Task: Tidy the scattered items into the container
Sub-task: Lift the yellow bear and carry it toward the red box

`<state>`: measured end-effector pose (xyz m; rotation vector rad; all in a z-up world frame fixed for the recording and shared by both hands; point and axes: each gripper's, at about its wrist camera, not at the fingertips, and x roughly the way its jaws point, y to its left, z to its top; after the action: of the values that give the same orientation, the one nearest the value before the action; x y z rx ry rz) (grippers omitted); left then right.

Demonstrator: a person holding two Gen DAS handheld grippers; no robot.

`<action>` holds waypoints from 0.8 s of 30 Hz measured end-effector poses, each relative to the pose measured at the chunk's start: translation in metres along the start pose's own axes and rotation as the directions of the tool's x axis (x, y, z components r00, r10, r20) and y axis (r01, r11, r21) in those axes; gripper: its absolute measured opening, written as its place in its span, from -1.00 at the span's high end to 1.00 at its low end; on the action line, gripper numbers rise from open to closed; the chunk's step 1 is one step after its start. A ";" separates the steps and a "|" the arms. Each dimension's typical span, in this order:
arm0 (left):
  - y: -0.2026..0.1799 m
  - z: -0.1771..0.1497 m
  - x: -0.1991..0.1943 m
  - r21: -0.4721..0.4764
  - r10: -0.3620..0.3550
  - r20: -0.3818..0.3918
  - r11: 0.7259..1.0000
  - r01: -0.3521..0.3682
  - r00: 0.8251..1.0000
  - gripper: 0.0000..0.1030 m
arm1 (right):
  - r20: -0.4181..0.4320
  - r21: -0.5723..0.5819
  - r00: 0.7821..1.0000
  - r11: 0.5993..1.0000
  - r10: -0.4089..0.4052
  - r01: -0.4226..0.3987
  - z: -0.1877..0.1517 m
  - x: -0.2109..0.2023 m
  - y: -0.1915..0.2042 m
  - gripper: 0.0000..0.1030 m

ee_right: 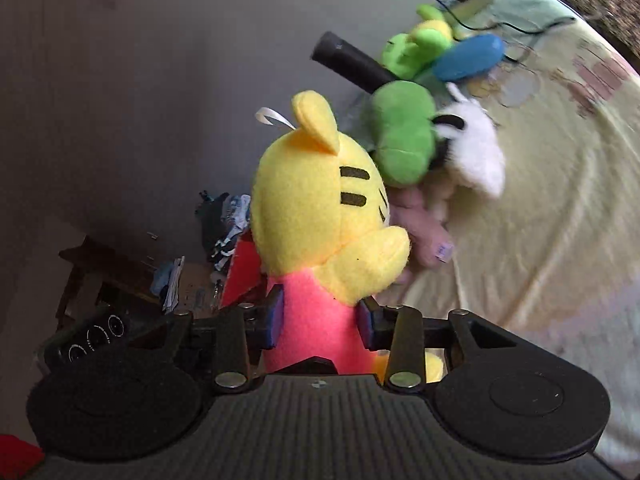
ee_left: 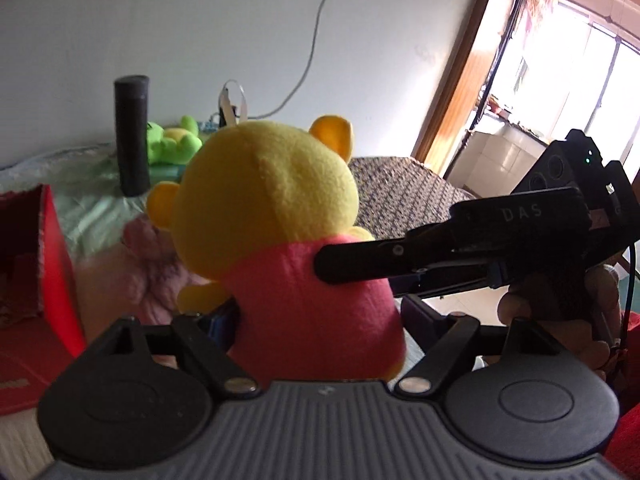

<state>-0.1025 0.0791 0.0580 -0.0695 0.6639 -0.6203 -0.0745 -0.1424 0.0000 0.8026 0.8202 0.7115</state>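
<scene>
Yellow plush bear (ee_left: 276,216) up in the air above the bed (ee_right: 560,220), squeezed at its pink belly by left gripper (ee_left: 316,320) and right gripper (ee_right: 320,320) together. Soft, light, squishy; best held round the belly. Red box (ee_left: 52,256) close by, left. Green plush (ee_right: 400,132), pink plush (ee_left: 152,272), black bottle (ee_left: 132,132) nearby.

"DAS" on the right gripper (ee_left: 320,266) body

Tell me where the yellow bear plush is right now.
The yellow bear plush is off the bed, its pink body pinched between the right gripper fingers, with the left gripper around it too, near the red box.
</scene>
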 end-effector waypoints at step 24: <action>0.302 -0.015 -0.100 -0.210 0.233 -0.009 0.950 -0.229 0.973 -0.64 | -0.032 -0.159 0.998 0.986 -0.063 0.057 -0.027 0.283 0.152 0.23</action>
<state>-0.0166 0.3841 0.0254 -0.1902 0.7092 -0.3220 0.0079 0.1686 0.0163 0.6211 0.8071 0.7299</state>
